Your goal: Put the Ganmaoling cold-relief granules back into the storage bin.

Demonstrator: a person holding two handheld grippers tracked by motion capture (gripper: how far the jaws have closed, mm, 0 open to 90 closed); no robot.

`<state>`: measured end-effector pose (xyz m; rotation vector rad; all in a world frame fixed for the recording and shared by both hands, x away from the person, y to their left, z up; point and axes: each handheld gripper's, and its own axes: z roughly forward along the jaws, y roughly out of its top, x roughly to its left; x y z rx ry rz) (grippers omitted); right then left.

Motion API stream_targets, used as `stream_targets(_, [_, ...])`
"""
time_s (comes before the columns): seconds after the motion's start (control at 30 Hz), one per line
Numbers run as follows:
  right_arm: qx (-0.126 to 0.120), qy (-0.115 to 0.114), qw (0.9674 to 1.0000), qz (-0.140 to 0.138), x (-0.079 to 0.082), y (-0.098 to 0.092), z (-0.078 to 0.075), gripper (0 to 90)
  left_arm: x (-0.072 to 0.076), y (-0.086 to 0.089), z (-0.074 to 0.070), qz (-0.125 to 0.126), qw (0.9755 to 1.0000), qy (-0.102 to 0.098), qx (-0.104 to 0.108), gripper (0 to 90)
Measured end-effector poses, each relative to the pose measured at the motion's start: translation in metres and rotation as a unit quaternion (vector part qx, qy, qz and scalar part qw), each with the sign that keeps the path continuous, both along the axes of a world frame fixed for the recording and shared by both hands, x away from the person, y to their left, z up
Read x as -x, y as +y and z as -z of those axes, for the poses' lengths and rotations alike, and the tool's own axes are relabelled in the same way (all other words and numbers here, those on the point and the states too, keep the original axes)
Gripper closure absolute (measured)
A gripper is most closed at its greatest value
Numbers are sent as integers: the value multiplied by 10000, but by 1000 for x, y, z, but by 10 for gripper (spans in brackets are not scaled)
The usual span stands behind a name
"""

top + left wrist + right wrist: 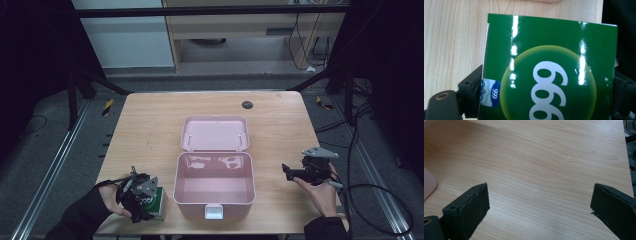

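A green box [549, 67] is bracketed by the left gripper [141, 196] at the table's [150, 125] near-left corner beside the pink case [214, 187]; contact cannot be told. The right gripper [537, 207] is spread, empty.

Wooden table [150, 125]. Pink storage box [214, 186], lid [215, 133] swung open and lying back, sits midway between the two grippers. Left gripper [142, 197], held in a black-sleeved hand, directly over a green carton [156, 202] at the table's near edge, just beside the box. Right gripper [289, 172], jaws pointing toward the box, apart from it. Dark round disc [247, 104] far beyond both.
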<state>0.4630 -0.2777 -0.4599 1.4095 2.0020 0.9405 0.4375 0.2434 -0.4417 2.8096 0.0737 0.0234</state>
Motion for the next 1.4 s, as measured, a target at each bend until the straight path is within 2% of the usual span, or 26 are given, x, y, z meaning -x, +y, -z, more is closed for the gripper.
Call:
stream_targets(0.33, [8,-37,10000,9,0,-2,-1,24,0,1,-6,-70,9999,39,-117,145])
stream_targets(0.4, [8,-36,10000,8,0,-2,-1,24,0,2,-8,-126,9999,61,-70,146])
stream_targets(0.43, [-8,-28,10000,14,0,-2,-1,24,0,4,-15,-160,9998,59,-90,146])
stream_targets(0.5, [7,-39,10000,4,0,-2,-1,24,0,5,-19,-174,9998,54,-82,147])
stream_targets(0.57, [10,-64,10000,-5,0,-2,-1,25,-1,7,-30,-190,9997,-6,-132,147])
stream_targets(0.63, [9,-66,10000,0,0,-3,-1,24,-1,10,-44,-303,9995,-66,-71,146])
stream_targets(0.67, [9,-66,10000,0,0,-3,-1,24,-1,10,-44,-303,9995,-66,-71,146])
stream_targets(0.7, [-3,-62,10000,-2,0,-2,-1,25,-2,11,-55,-361,9993,-88,-44,146])
stream_targets(0.73, [4,-71,10000,-10,0,-2,-1,25,-2,11,-55,-361,9993,-88,-44,146])
stream_targets(0.77, [-7,-66,10000,-1,0,-2,-1,25,-3,12,-64,-407,9991,-85,-37,146])
stream_targets(0.87, [-22,-66,10000,7,0,-2,-2,25,-5,12,-78,-441,9989,-169,-44,147])
stream_targets(0.9, [-22,-66,10000,7,0,-2,-2,25,-5,12,-78,-441,9989,-169,-44,146])
stream_targets(1.07, [-18,-71,10000,-8,0,-2,-1,26,-8,12,-102,-500,9984,-276,59,147])
stream_targets(1.4, [-52,-72,10000,14,0,-2,-2,26,-13,2,-126,-500,9983,-286,62,147])
